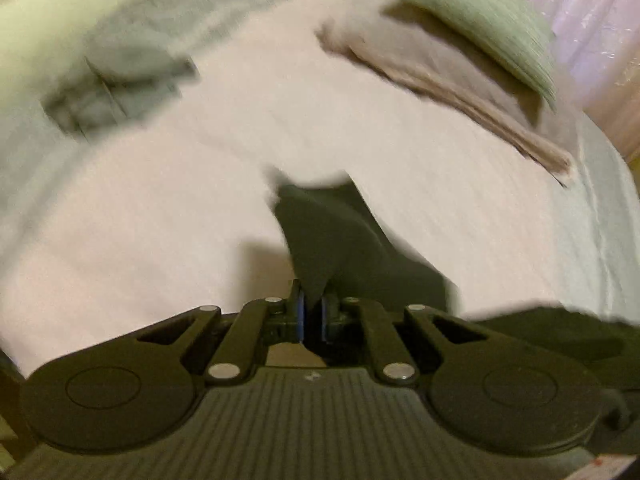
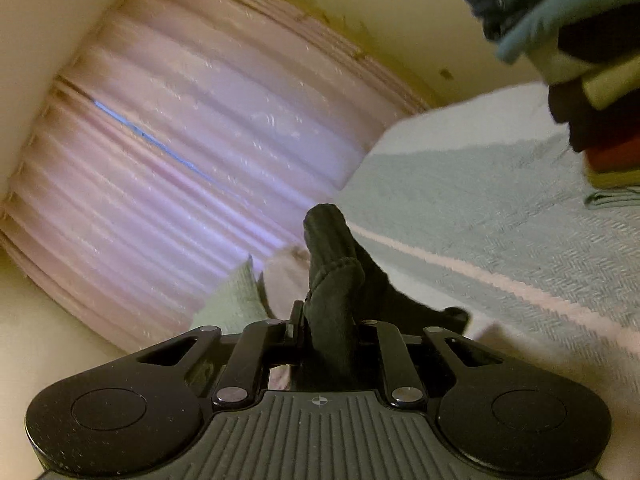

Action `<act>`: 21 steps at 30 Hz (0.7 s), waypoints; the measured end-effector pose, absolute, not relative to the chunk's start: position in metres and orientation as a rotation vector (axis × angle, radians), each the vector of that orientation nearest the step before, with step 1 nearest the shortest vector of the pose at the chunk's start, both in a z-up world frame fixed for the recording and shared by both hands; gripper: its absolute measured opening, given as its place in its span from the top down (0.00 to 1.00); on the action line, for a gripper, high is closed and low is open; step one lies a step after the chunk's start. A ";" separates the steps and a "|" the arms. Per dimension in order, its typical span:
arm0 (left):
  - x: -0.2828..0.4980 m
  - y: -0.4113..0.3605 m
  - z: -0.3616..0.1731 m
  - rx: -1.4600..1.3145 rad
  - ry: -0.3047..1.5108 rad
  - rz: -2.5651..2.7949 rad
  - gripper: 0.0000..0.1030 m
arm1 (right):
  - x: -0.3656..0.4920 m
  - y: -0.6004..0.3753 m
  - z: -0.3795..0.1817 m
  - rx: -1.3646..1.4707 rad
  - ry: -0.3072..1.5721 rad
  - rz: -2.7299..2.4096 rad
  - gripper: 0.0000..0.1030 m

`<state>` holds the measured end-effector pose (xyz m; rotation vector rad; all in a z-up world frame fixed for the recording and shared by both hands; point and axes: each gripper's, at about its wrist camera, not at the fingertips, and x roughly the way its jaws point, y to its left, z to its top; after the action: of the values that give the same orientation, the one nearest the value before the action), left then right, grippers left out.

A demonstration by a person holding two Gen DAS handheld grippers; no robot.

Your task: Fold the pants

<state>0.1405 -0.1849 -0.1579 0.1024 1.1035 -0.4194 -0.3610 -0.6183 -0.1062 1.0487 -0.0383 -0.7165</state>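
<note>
Both hands have the dark pants (image 1: 340, 240) pinched: left gripper (image 1: 313, 312) jaws clamped on a thin edge, right gripper (image 2: 326, 320) jaws on a thick bunch, fabric trailing ahead of each toward the bed (image 1: 160, 220).

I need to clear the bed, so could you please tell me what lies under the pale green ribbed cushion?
The pale green ribbed cushion rests on folded beige cloth on the white bedspread. Whatever lies beneath that cloth is covered.
</note>
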 end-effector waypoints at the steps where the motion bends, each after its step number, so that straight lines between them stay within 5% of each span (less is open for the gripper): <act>1: 0.156 -0.181 -0.147 0.122 1.097 -0.406 0.93 | -0.366 -0.603 -0.106 1.051 -0.030 -0.749 0.89; 5: 0.195 -0.169 -0.137 0.237 1.124 -0.402 0.72 | -0.376 -0.563 -0.135 1.070 0.242 -0.943 0.85; 6: 0.196 -0.163 -0.148 0.282 1.132 -0.379 0.64 | -0.379 -0.560 -0.153 1.103 0.394 -1.015 0.75; 7: 0.199 -0.160 -0.159 0.333 1.141 -0.368 0.64 | -0.381 -0.559 -0.166 1.115 0.517 -1.070 0.64; 10: 0.194 -0.147 -0.210 0.462 1.229 -0.304 0.63 | -0.390 -0.555 -0.207 1.120 0.838 -1.271 0.53; 14: 0.188 -0.140 -0.253 0.443 1.336 -0.340 0.63 | -0.394 -0.568 -0.210 1.060 0.752 -1.312 0.50; 16: 0.190 -0.155 -0.262 0.397 1.334 -0.410 0.57 | -0.383 -0.585 -0.208 0.938 0.734 -1.297 0.44; 18: 0.197 -0.173 -0.271 0.324 1.326 -0.476 0.41 | -0.370 -0.606 -0.217 0.851 0.698 -1.222 0.39; 21: 0.208 -0.198 -0.299 0.201 1.356 -0.518 0.40 | -0.353 -0.634 -0.244 0.878 0.665 -1.098 0.37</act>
<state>0.2075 -0.1984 -0.2992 0.2008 1.3557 -0.5180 -0.3526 -0.6342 -0.2439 0.8778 0.6647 -1.0985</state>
